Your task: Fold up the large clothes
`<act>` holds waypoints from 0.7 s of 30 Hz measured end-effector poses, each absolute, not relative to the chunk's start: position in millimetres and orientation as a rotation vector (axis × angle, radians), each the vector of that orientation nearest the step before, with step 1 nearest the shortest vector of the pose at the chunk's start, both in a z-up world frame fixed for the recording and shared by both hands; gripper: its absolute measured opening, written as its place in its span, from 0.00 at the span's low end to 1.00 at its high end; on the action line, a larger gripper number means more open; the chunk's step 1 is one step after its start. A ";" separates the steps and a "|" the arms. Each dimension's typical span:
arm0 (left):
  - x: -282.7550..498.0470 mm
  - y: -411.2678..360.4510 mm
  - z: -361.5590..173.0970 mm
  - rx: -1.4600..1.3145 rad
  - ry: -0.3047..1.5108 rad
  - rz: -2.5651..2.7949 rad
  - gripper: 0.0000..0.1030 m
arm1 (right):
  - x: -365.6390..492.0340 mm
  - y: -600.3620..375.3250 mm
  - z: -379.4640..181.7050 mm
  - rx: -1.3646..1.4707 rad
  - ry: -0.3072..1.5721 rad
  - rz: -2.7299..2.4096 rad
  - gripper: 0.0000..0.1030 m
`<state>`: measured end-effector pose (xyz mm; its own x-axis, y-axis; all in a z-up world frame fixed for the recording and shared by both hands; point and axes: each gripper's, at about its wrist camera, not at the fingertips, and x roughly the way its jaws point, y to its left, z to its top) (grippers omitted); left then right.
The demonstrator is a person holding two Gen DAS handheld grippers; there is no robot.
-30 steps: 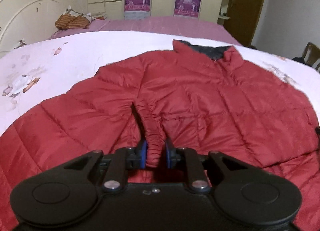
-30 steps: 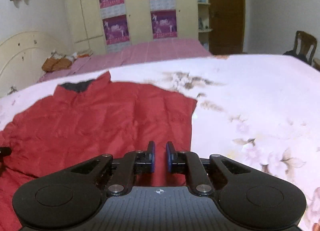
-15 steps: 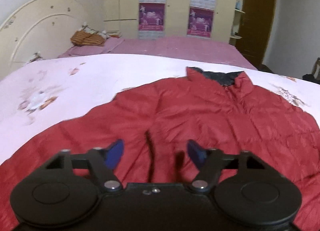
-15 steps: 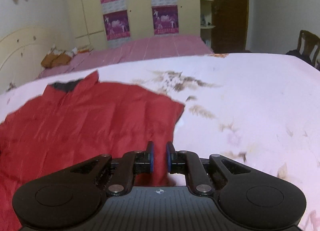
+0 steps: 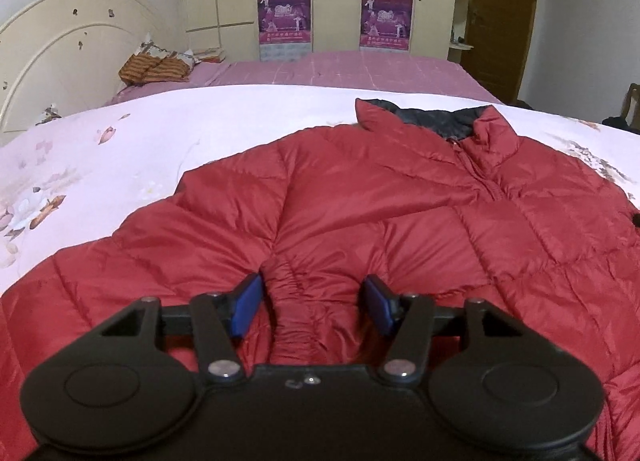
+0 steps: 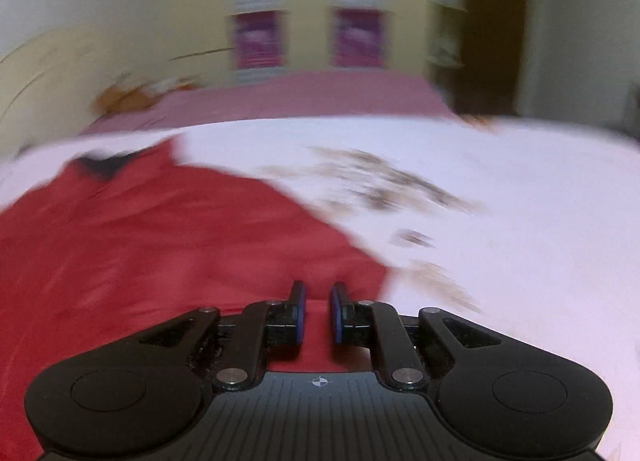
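Observation:
A red quilted jacket point(image 5: 400, 221) lies front-up on the pale floral bedspread point(image 5: 120, 149), its dark-lined collar point(image 5: 440, 121) at the far side. The left sleeve is folded across the chest, and its gathered cuff point(image 5: 304, 301) rests between the blue pads of my left gripper point(image 5: 312, 281). That gripper is open, and neither pad touches the cuff. In the blurred right wrist view my right gripper point(image 6: 318, 289) is shut over the jacket point(image 6: 180, 241) near its right edge. Red cloth shows in the slit, but I cannot tell whether it is pinched.
A second bed with a purple cover point(image 5: 360, 69) lies behind, with a striped bundle point(image 5: 154, 69) near the cream headboard point(image 5: 60, 61). Wardrobes with posters point(image 5: 284, 17) line the far wall, and a brown door point(image 5: 504, 13) stands at the right. Bare bedspread point(image 6: 500, 221) stretches right of the jacket.
My left gripper was shut on the sleeve cuff; its jaws have opened and the cuff now lies loose on the jacket. My right gripper has swept sideways, still shut.

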<state>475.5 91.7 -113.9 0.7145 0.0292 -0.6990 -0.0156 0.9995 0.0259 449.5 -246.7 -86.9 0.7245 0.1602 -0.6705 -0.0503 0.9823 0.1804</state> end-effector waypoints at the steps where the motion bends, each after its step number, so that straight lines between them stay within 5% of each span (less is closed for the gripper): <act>1: 475.1 91.2 -113.7 0.016 0.775 0.029 0.55 | 449.7 -246.5 -86.9 0.145 0.751 0.123 0.11; 13: 441.4 88.6 -69.3 0.035 0.660 0.089 0.60 | 410.3 -241.3 -44.4 0.123 0.704 0.128 0.11; 21: 464.9 68.1 -107.5 0.072 0.804 -0.028 0.63 | 411.8 -216.8 -71.3 0.036 0.818 0.117 0.11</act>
